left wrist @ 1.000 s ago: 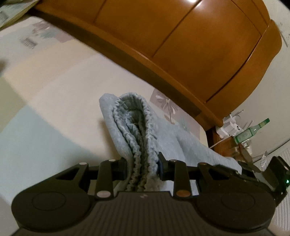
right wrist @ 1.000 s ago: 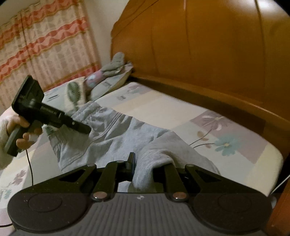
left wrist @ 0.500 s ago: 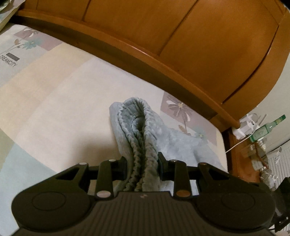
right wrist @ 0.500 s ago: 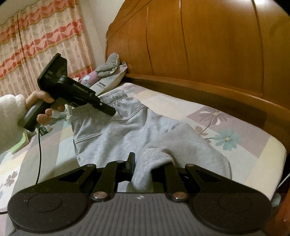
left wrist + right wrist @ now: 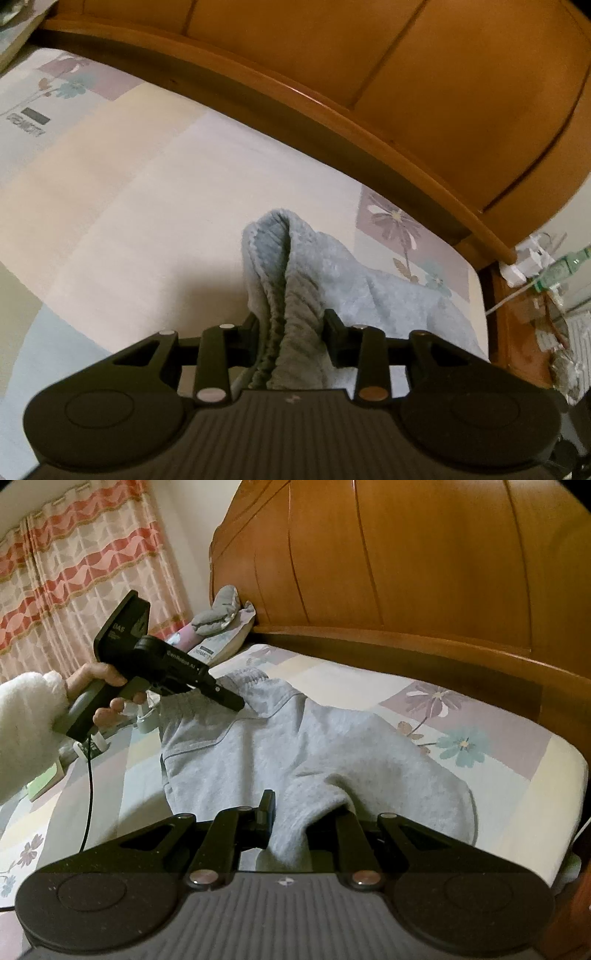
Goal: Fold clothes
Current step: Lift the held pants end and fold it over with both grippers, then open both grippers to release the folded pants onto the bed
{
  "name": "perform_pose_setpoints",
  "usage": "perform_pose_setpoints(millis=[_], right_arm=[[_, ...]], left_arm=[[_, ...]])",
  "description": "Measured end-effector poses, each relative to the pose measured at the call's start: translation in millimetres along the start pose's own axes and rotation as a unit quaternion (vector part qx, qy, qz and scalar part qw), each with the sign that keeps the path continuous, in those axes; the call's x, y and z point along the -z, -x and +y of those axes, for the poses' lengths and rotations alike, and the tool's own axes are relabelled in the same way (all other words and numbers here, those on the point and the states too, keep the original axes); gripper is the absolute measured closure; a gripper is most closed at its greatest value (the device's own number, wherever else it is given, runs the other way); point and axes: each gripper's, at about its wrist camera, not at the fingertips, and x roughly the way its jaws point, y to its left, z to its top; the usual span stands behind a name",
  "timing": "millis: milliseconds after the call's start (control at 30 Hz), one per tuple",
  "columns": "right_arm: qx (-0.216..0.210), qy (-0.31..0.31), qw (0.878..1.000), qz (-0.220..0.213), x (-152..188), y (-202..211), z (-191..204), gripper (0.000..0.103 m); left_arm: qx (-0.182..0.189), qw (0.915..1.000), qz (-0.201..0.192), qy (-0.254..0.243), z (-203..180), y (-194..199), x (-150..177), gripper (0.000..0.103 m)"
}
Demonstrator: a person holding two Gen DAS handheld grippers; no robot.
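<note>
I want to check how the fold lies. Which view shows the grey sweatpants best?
The right wrist view: the grey sweatpants lie spread across the bed, waistband to gripped end. The left wrist view shows only a bunched waistband fold between its opening jaws.

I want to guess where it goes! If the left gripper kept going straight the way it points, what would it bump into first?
Probably the grey sweatpants: the bunched waistband sits between the left gripper's opening jaws. Beyond that, likely the bed sheet, though depth is hard to judge.
</note>
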Motion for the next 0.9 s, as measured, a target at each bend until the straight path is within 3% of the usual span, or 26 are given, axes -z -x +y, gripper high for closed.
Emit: perform_pose_setpoints(millis=[100, 167, 233, 267, 300, 433, 567, 767, 833, 900], right_arm=[[-0.005, -0.014, 1.0, 0.008, 2, 2, -3, 0.087], [-0.015, -0.036, 0.999, 0.018, 4, 3, -9, 0.081], [-0.034, -0.074, 0.996, 0.03, 8, 5, -18, 0.068], [-0.05, -0.104, 0.993, 0.038, 11, 7, -25, 0.049], [-0.065, -0.134, 0.988, 0.044, 15, 8, -32, 0.036], [-0.114, -0.252, 0.96, 0.053, 33, 14, -60, 0.031], [-0.144, -0.346, 0.926, 0.038, 42, 20, -85, 0.014], [-0.124, -0.455, 0.882, 0.024, 43, -2, -119, 0.012], [-0.101, -0.459, 0.882, 0.021, 42, -9, -122, 0.014], [-0.074, -0.444, 0.893, 0.011, 38, -12, -122, 0.036]], left_arm=[[-0.032, 0.9993, -0.017, 0.008, 2, 11, -2, 0.065], [-0.049, 0.998, -0.037, 0.014, 3, 22, -2, 0.063], [-0.038, 0.998, -0.047, 0.021, 1, 36, 2, 0.056], [-0.032, 0.9978, -0.052, 0.025, 0, 42, 4, 0.055], [-0.031, 0.9979, -0.054, 0.016, -6, 47, 10, 0.053], [-0.005, 0.9983, -0.058, -0.002, -25, 64, 42, 0.05], [0.046, 0.9965, -0.07, -0.001, -42, 78, 89, 0.047], [0.087, 0.9922, -0.088, 0.017, -54, 87, 154, 0.041], [0.086, 0.992, -0.089, 0.024, -54, 86, 169, 0.04], [0.075, 0.993, -0.087, 0.027, -53, 84, 179, 0.04]])
